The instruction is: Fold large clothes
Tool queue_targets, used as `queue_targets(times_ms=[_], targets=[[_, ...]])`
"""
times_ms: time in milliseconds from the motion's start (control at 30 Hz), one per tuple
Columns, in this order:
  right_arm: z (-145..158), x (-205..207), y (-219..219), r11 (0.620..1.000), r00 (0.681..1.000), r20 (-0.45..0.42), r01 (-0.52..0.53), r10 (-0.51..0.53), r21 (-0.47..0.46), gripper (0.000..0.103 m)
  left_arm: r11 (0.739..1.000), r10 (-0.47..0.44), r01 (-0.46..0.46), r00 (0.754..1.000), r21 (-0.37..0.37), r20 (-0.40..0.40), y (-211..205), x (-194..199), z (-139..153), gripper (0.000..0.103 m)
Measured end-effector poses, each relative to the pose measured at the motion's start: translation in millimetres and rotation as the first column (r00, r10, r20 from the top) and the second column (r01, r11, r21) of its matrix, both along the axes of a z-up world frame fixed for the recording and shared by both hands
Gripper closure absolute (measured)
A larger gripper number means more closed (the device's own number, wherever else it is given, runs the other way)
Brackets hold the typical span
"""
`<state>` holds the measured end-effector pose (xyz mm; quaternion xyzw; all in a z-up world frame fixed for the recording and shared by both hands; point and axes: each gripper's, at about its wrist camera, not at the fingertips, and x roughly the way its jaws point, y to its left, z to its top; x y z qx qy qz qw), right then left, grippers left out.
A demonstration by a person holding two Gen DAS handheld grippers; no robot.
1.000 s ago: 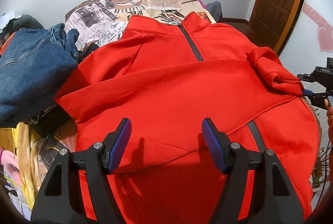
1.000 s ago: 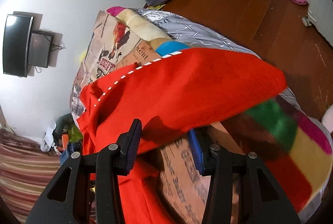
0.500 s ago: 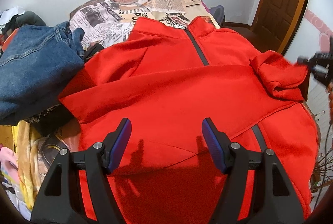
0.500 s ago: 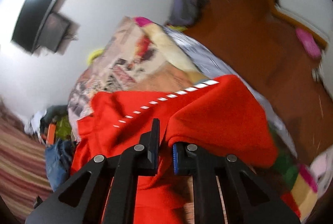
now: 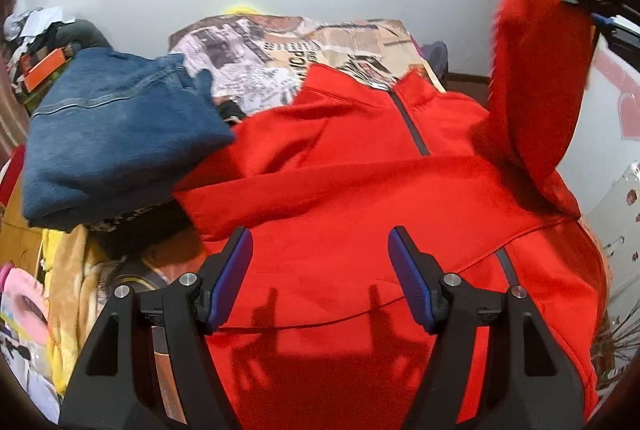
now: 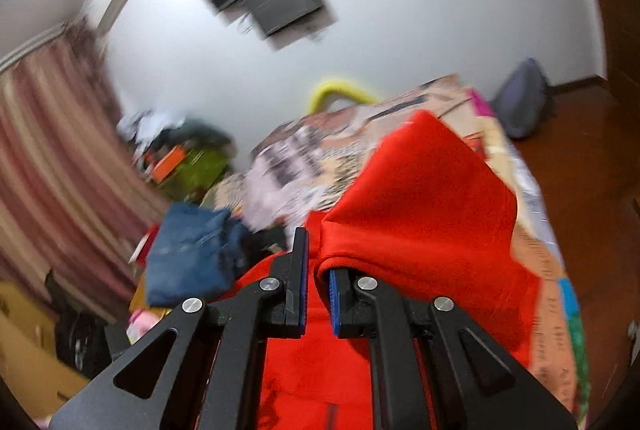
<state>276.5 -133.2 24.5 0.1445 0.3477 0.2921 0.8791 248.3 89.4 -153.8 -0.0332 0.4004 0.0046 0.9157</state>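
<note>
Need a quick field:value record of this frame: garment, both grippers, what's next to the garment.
garment: red jacket, front up on the bed, dark zipper down the middle
sleeve: right sleeve lifted off the bed, hanging from its cuff
right gripper: shut on the sleeve cuff
left gripper: open, above the jacket's lower half, holding nothing
neighbour: folded blue jeans at the jacket's left
surface: newspaper-print bedspread
blur: right wrist view is motion-blurred
</note>
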Motion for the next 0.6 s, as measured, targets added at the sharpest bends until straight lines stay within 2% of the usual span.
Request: queue_targets(times_ms=[133,200,333,400,500,600], targets=[[-24.9,1.1,58.5,0.989,0.99,-0.06,-0.134,0.129,-0.07,0.096,0.999,0.044,-0.044,0.999,-0.012,0.014,22.7,-12.1,3.9,0.034],[-53.9,-2.0,85.6,0.971,0.969,-0.146,-0.216,0.201,-0.099,0.096,0.998,0.067,-0.067,0.998,-0.017,0.012,34.5,-18.9,2.9,0.034],[-109.1,-8.4,119.6,0.929,0.909,-0.306,-0.339,0.284,-0.145,0.096,0.994,0.108,-0.109,0.994,-0.033,-0.008,56.9,-32.1,-3.8,0.034],[-138.2,-17.8,136.5,0.897,0.866,-0.39,-0.405,0.314,-0.177,0.095,0.992,0.12,-0.121,0.993,-0.037,-0.019,63.5,-36.2,-7.7,0.034],[-156.7,-28.3,148.0,0.862,0.815,-0.469,-0.47,0.34,-0.192,0.095,0.989,0.134,-0.136,0.99,-0.05,-0.044,72.2,-42.5,-16.3,0.034],[-157.3,-42.2,148.2,0.833,0.818,-0.465,-0.49,0.338,-0.257,0.095,0.988,0.138,-0.142,0.988,-0.066,-0.065,75.4,-44.1,-22.8,0.034]])
